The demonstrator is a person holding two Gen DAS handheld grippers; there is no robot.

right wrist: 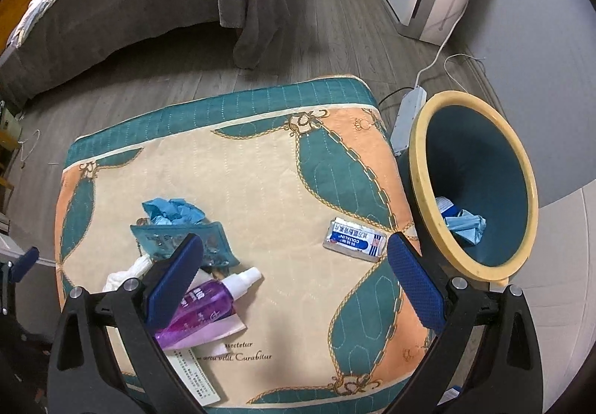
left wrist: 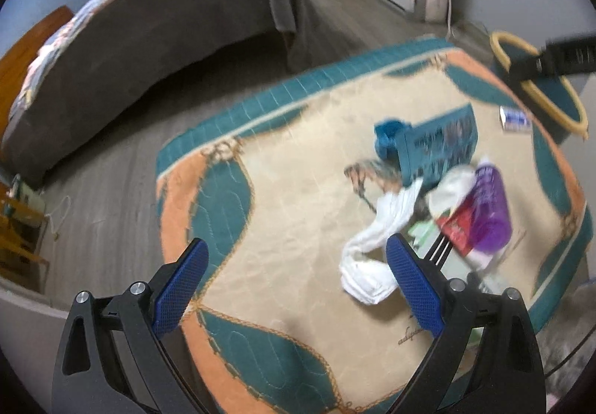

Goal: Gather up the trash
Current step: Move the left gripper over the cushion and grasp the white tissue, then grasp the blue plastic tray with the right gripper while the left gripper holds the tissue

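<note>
Both grippers wide, empty. Right gripper nearer the packet, lying crosswise just ahead; bin to its right. Left gripper near tissue.

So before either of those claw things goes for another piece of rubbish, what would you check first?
1. Left gripper open, holding nothing: ok.
2. Right gripper open, holding nothing: ok.
3. Bin mouth unblocked, room inside: ok.
4. Small packet lying apart from the other litter, easy to grasp: ok.
5. Purple bottle free to lift: not ok, it lies on papers in the pile.
6. Left view sharp enough to aim: not ok, blurred.
</note>
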